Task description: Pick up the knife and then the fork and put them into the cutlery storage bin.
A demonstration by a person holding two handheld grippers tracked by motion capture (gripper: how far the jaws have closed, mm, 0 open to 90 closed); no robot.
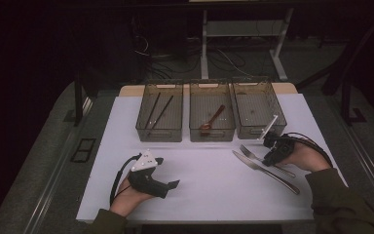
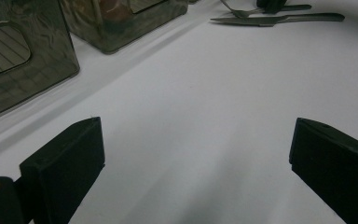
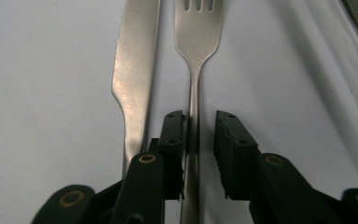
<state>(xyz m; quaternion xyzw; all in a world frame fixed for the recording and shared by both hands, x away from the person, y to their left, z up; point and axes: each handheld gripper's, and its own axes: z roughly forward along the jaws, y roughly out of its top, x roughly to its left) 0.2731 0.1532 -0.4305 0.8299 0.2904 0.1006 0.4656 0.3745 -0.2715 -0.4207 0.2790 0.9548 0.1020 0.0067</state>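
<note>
A steel fork (image 3: 195, 28) and a steel knife (image 3: 135, 70) lie side by side on the white table top. My right gripper (image 3: 199, 126) points down over the fork's handle with one jaw on each side. The jaw nearer the knife touches the handle and a small gap shows at the other, so the gripper is open. From above, the fork (image 1: 253, 153) and knife (image 1: 268, 173) lie at the table's right, under my right gripper (image 1: 269, 155). My left gripper (image 1: 168, 171) rests open at the front left, its jaws (image 2: 196, 149) wide apart over bare table.
Three clear bins stand in a row at the back. The left bin (image 1: 141, 127) holds two dark chopsticks (image 1: 156, 111), the middle bin (image 1: 193, 131) a reddish-brown spoon (image 1: 213, 119), and the right bin (image 1: 278, 109) shows nothing inside. A white tag (image 1: 269, 127) leans against its near corner.
</note>
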